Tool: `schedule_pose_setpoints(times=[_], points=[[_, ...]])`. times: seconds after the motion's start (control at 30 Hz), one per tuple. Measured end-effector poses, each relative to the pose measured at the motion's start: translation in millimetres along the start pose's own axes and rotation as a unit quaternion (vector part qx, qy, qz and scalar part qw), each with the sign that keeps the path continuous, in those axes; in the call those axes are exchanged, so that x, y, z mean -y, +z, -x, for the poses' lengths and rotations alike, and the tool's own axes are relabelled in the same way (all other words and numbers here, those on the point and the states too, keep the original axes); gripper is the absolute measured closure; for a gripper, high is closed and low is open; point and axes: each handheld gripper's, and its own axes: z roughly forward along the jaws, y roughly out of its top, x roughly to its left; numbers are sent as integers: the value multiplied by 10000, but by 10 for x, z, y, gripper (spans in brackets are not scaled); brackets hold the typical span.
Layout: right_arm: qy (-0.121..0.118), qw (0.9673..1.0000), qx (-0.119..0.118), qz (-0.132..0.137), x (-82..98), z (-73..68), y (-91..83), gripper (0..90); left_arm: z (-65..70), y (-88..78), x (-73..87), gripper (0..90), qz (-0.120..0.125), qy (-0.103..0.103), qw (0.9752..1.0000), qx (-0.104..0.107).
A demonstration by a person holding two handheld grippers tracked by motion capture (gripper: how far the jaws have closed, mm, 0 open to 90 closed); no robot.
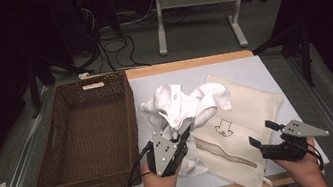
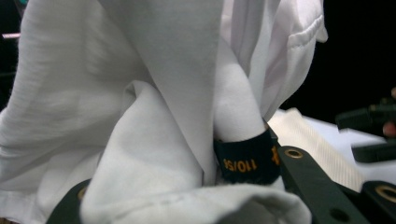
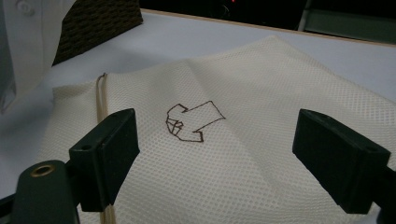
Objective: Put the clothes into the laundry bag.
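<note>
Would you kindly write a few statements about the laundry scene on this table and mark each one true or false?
1. The left tongs are shut on the white garment. True.
2. The right tongs grip the mesh laundry bag. False: their jaws stand open above the bag, with nothing between them.
3. The brown wicker basket holds folded clothes. False: nothing lies in it.
4. The basket stands at the left of the table, beside the garment. True.
5. The bag bears a small dark line drawing. True.
6. The white garment lies wholly inside the bag. False: it is heaped outside, partly over the bag's left edge.
</note>
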Motion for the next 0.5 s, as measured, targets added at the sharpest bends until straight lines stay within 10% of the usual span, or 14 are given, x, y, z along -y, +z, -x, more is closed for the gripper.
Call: schedule_pose_setpoints(times=[0.5], points=[[-160,9999,9,-45,-274,-114,173,159,-114,-195,332,724,-119,-231,9992,304]])
